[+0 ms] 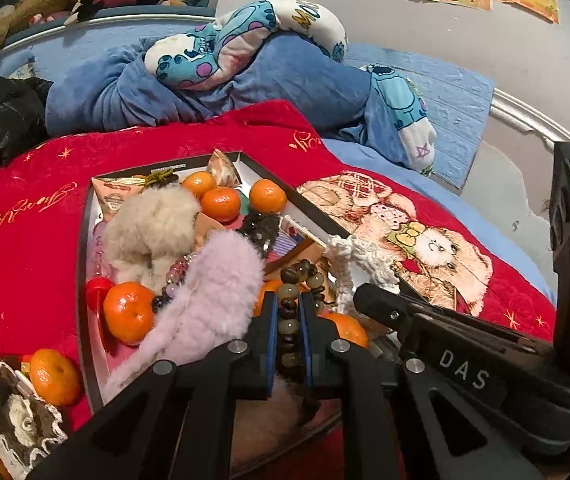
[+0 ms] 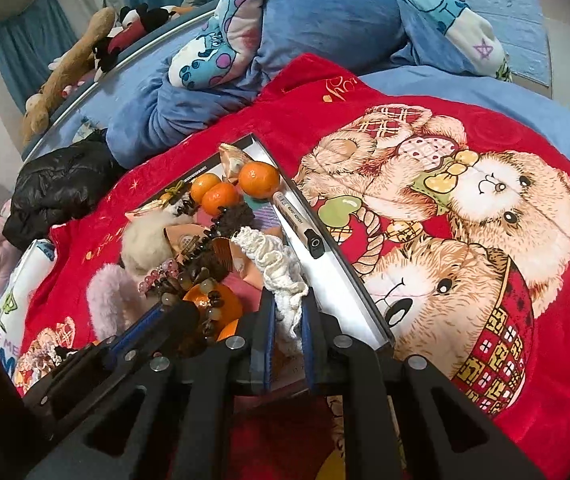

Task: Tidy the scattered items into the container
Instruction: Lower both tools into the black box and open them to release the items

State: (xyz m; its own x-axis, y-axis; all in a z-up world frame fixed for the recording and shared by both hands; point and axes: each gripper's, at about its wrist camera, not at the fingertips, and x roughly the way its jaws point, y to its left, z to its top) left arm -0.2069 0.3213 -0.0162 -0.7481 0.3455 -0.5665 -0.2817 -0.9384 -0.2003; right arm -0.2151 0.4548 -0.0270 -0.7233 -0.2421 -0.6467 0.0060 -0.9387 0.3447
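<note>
Two grippers worked over the box at once, each pinching one item. Nearest in the left wrist view, the left gripper point(image 1: 288, 316) had its blue pads pressed on a beaded bracelet point(image 1: 289, 320), whose string of brown and pale beads ran along the fingers, its long axis pointing from near to far, with a loop bunched just past the tips. It hung over the near end of the box, probably so that a release would drop it inside rather than on the blanket.

Just to its right, the right gripper point(image 2: 288, 320) was clamped on a white crocheted scrunchie point(image 2: 275, 264). That piece stretched away from the jaws toward the far left, lying across the things already in the box, close beside the right wall; it looked ready to be let go there.

The black-rimmed cardboard box point(image 2: 341, 280) sat on a red teddy-bear blanket point(image 2: 465, 208), its long axis running near to far and leaning left. Inside lay a lilac fluffy piece point(image 1: 221, 280), a cream pompom point(image 1: 149, 224), several tangerines point(image 1: 221, 204) gathered at the far end, and a marker pen point(image 2: 299, 220) lying along the right wall.

One tangerine point(image 1: 54, 376) remained outside, on the blanket near the box's left edge, beside a brown lacy item point(image 1: 17, 420). I judged those two still to be collected.
</note>
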